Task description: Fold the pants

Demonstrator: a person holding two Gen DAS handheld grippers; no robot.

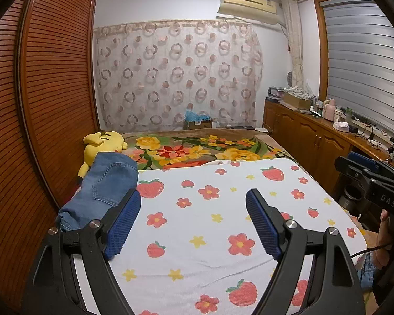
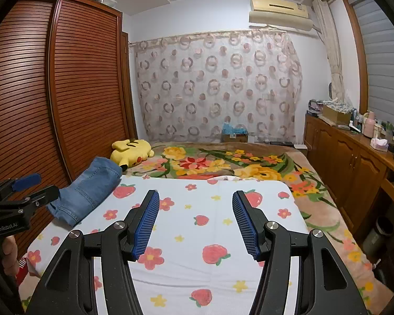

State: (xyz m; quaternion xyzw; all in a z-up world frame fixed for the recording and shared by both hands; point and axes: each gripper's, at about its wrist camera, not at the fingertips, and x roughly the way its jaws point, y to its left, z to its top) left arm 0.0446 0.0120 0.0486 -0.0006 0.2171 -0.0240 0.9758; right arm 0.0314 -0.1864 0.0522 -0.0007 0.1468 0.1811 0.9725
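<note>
Blue denim pants (image 1: 102,186) lie folded in a thick bundle at the left edge of the white strawberry-and-flower sheet (image 1: 210,210), beside the wardrobe. They also show in the right wrist view (image 2: 89,189). My left gripper (image 1: 193,197) is open and empty, held above the sheet, its left pad close to the pants. My right gripper (image 2: 195,197) is open and empty over the middle of the sheet. The right gripper also shows at the right edge of the left wrist view (image 1: 365,170), and the left gripper at the left edge of the right wrist view (image 2: 26,186).
A yellow plush toy (image 2: 132,151) lies behind the pants on a floral blanket (image 2: 223,162). A slatted wooden wardrobe (image 2: 52,99) runs along the left. Wooden cabinets (image 2: 349,157) with clutter on top line the right. A curtain (image 2: 215,84) hangs at the back.
</note>
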